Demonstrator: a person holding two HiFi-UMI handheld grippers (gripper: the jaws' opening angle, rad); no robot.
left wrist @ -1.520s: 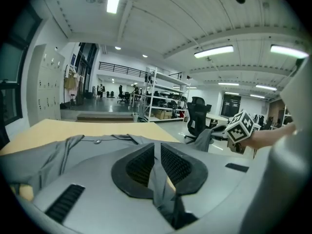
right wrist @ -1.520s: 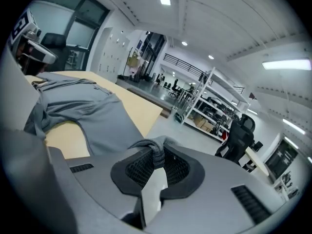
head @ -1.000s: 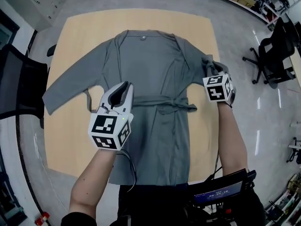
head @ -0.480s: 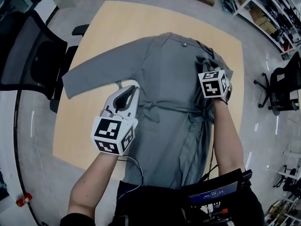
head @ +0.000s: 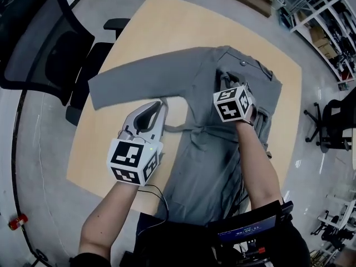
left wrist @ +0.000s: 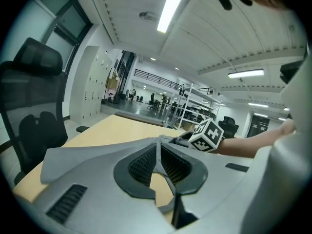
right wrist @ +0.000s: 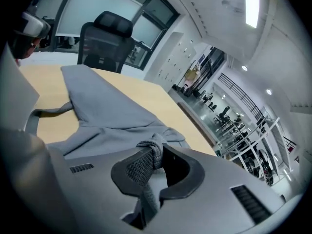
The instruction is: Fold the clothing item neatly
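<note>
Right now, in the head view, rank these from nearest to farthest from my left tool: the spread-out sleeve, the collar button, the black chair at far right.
1. Spread-out sleeve, just ahead of the left tool, on the left of the table.
2. Collar button, at the neck of the robe, right of centre.
3. Black chair, past the table's right edge.

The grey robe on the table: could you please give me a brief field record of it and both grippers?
garment: grey robe, lying on the wooden table
spread sleeve: flat, pointing toward the black chair
other sleeve: bunched over the robe's body
right gripper: shut on a bunch of robe fabric
left gripper: shut, nothing between its jaws, by the belt
</note>
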